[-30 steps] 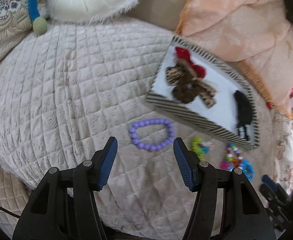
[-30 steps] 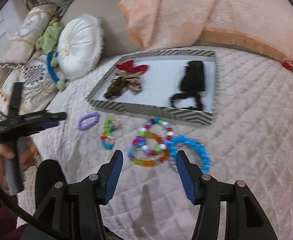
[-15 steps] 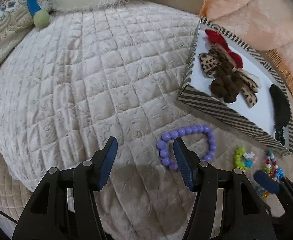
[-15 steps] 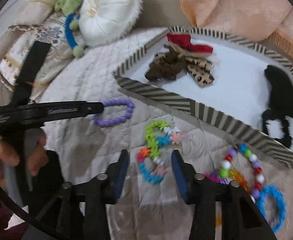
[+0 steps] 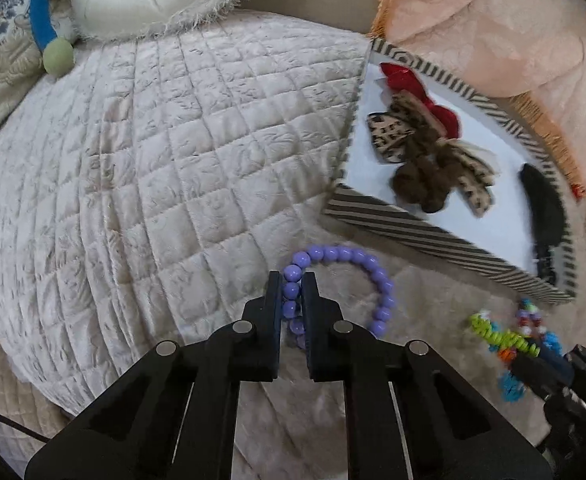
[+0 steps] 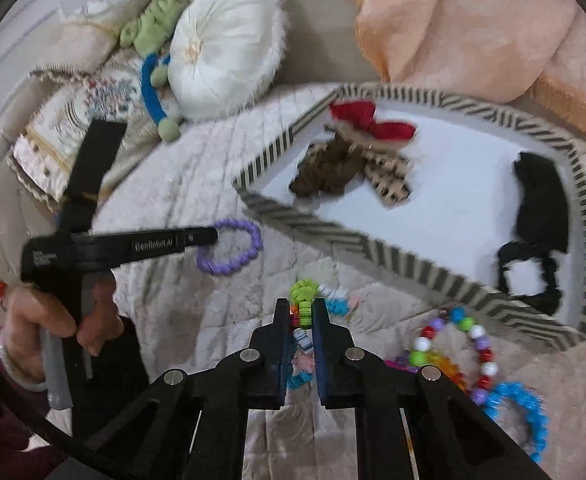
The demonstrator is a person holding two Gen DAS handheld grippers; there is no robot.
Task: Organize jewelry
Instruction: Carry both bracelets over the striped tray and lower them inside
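A: Item one, left gripper [image 5: 292,286]. Condition?
B: A second ago its jaws stood wide apart above the quilt [image 5: 153,152]; now they are drawn in and pinch the near side of the purple bead bracelet [image 5: 345,258]. The rest of the loop lies on the quilt, just in front of the striped tray's [image 5: 413,226] near wall.

A: Item two, right gripper [image 6: 301,312].
B: Also changed. Half a second ago the jaws were spread around the green and blue bracelet [image 6: 305,294]; now they are pressed in on its green section, with blue and white pieces showing between and below the fingers. It lies on the quilt, just outside the tray's near wall.

A: Item three, tray contents.
B: Same as before: a red bow [image 6: 373,122], a brown and leopard-print bow cluster [image 6: 345,164], and a black hair tie piece [image 6: 541,196] at the right end, all on the white floor.

A: Item four, loose pieces.
B: A multicoloured bead bracelet [image 6: 457,344] and a bright blue one [image 6: 525,412] lie on the quilt to the right of the right gripper, touching each other.

A: Item five, surroundings.
B: A round white cushion [image 6: 225,44] beyond the quilt, a peach blanket [image 6: 473,20] behind the tray, and the person's left hand [image 6: 57,320] on its gripper handle.
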